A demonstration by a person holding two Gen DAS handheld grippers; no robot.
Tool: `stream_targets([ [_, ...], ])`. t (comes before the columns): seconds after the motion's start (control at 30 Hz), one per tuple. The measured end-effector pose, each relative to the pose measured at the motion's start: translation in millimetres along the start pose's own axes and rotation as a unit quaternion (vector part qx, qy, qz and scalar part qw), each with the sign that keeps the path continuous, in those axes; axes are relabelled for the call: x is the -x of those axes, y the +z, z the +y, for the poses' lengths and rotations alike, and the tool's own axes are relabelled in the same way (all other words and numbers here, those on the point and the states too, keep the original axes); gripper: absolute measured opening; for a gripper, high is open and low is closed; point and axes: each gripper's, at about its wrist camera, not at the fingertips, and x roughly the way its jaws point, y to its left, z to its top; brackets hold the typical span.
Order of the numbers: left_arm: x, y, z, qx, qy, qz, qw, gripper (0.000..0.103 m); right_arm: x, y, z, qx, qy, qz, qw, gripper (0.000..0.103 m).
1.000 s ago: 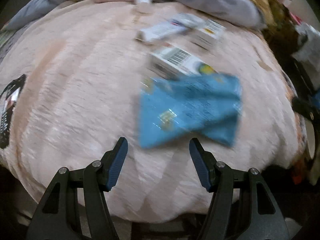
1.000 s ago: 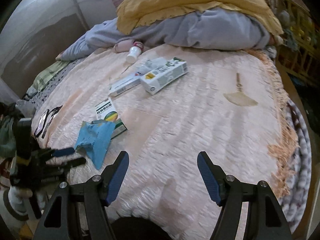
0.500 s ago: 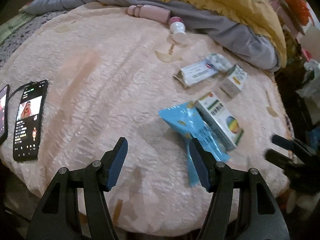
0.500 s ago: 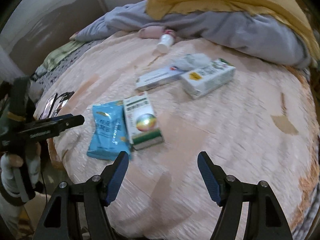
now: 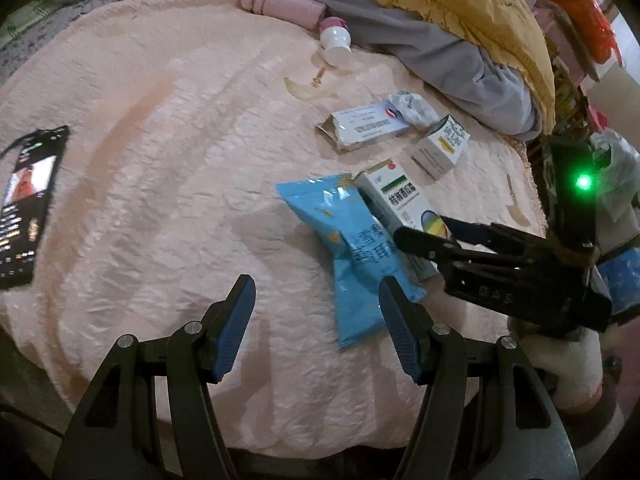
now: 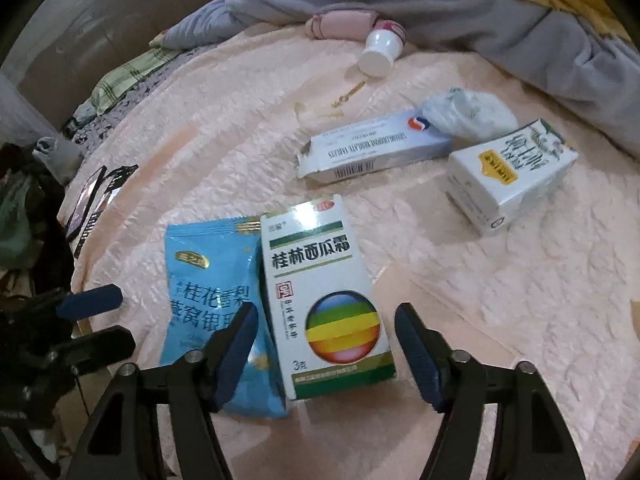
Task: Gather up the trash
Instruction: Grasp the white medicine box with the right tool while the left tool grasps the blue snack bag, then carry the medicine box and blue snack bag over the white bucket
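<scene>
Right tongs (image 6: pixel 324 344) down low over the white box with the rainbow ball (image 6: pixel 326 300), jaws closing, box sitting between the blue pads but not yet pinched, a gap showing on the right side. Left pad overlapping the edge of the blue snack packet (image 6: pixel 208 280) lying flat just beside the box, touching its long side. Same tongs seen from the left wrist view (image 5: pixel 436 238), reaching in from the right over the near end of that box (image 5: pixel 396 200).

Left tongs (image 5: pixel 316 320) hanging open, nothing between the pads but pink bedspread (image 5: pixel 160 160), the right pad just at the lower corner of the blue packet (image 5: pixel 352 248). Also visible in the right wrist view at the far left (image 6: pixel 96 320), close to the bed's edge, apart from the packet.

Further out on the bed: a long white tablet box (image 6: pixel 372 152) with one end torn open, a crumpled white wad (image 6: pixel 468 114) touching its far end, a white carton with a yellow label (image 6: pixel 512 176) lying on its side to the right. Beyond, a small white bottle with a pink cap (image 6: pixel 380 50) tipped over near a pink bundle (image 6: pixel 340 24) and grey bedding (image 6: pixel 500 12), yellow blanket (image 5: pixel 460 8) heaped on top. Phone (image 5: pixel 28 204) with lit screen at the left edge of the bed.
</scene>
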Motion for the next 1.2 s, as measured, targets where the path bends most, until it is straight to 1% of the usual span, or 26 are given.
stream_targets([
  [0.17, -20, 6, -11, 0.002, -0.008, 0.007, 0.9999, 0.063, 33, -15, -27, -0.026, -0.033, -0.023, 0.999, 0.054],
  [0.23, -27, 9, -16, -0.002, -0.008, 0.001, 1.0000, 0.063, 48, -26, -41, -0.033, -0.054, -0.028, 0.998, 0.054],
  [0.3, -34, 12, -21, -0.003, -0.005, -0.003, 1.0000, 0.063, 59, -38, -56, -0.045, -0.072, -0.027, 0.996, 0.054],
  [0.4, -47, 17, -29, -0.005, -0.007, 0.001, 1.0000, 0.063, 71, -61, -79, -0.072, -0.090, -0.022, 0.993, 0.054],
  [0.47, -56, 19, -35, -0.006, -0.008, 0.003, 0.9999, 0.063, 75, -68, -88, -0.084, -0.092, -0.023, 0.992, 0.054],
  [0.53, -64, 22, -42, -0.009, -0.006, 0.004, 0.9999, 0.062, 77, -75, -94, -0.098, -0.081, -0.029, 0.991, 0.054],
  [0.6, -70, 24, -50, -0.021, -0.004, 0.006, 0.9998, 0.062, 74, -76, -96, -0.102, -0.079, -0.028, 0.991, 0.056],
  [0.63, -71, 24, -52, -0.025, -0.005, 0.005, 0.9997, 0.052, 71, -74, -95, -0.102, -0.084, -0.027, 0.991, 0.056],
  [0.67, -72, 24, -53, -0.028, -0.005, 0.005, 0.9996, 0.048, 68, -72, -93, -0.100, -0.086, -0.029, 0.991, 0.056],
  [0.7, -74, 23, -56, -0.033, -0.005, 0.010, 0.9994, 0.047, 67, -71, -93, -0.100, -0.085, -0.034, 0.991, 0.056],
  [0.8, -71, 21, -60, -0.039, -0.012, 0.007, 0.9991, 0.042, 60, -68, -91, -0.091, -0.088, -0.042, 0.991, 0.056],
  [0.9, -63, 18, -64, -0.045, -0.016, 0.000, 0.9989, 0.040, 58, -71, -86, -0.077, -0.105, -0.045, 0.990, 0.052],
  [1.0, -53, 16, -72, -0.054, -0.023, -0.008, 0.9982, 0.040, 67, -77, -87, -0.081, -0.103, -0.050, 0.990, 0.051],
  [1.2, -37, 12, -103, -0.089, -0.037, -0.020, 0.9952, 0.040, 107, -92, -93, -0.095, -0.098, -0.089, 0.987, 0.051],
])
